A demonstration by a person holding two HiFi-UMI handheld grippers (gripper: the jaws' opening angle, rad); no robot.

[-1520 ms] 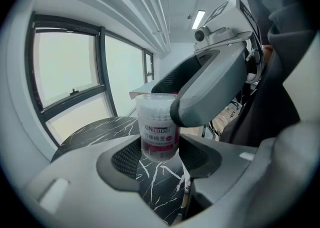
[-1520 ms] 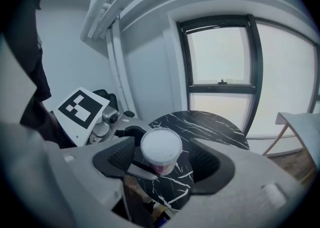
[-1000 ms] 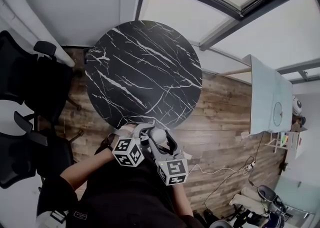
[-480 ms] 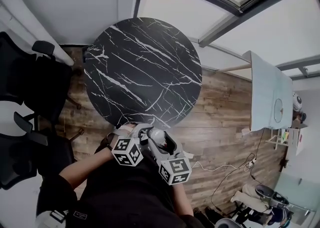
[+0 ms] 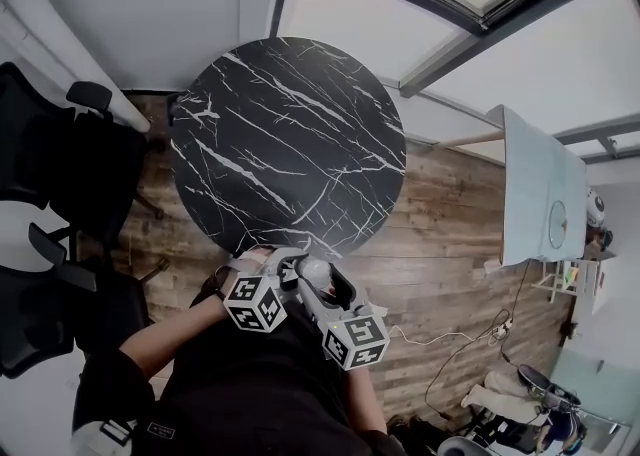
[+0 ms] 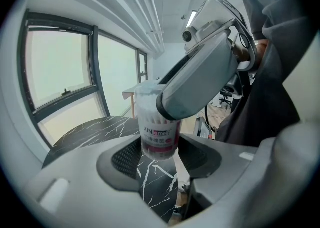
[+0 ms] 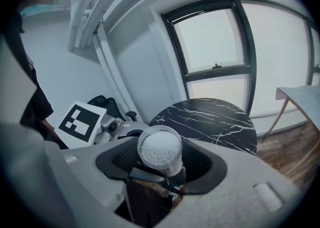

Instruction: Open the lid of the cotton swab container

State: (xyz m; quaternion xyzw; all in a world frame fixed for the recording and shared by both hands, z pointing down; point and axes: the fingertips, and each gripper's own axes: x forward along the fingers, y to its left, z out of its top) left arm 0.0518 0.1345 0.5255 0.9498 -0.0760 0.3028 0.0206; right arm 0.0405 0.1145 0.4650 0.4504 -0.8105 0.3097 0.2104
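A clear cotton swab container (image 6: 160,134) with a pink label is held in the air over the near edge of the round black marble table (image 5: 290,144). My left gripper (image 6: 159,156) is shut on its lower body, pads against both sides. My right gripper (image 7: 160,161) comes from the other side and is closed around the container's top. In the right gripper view the round top (image 7: 159,147) shows white swab tips through the clear lid. In the head view both grippers meet at the container (image 5: 316,272), close to my body.
Black office chairs (image 5: 60,174) stand to the left of the table. A white desk (image 5: 540,189) stands at the right, with cables (image 5: 440,339) on the wooden floor. Large windows run behind the table.
The right gripper's marker cube has rolled and shifted slightly toward the lower right in the head view. The left gripper and the container have stayed in place.
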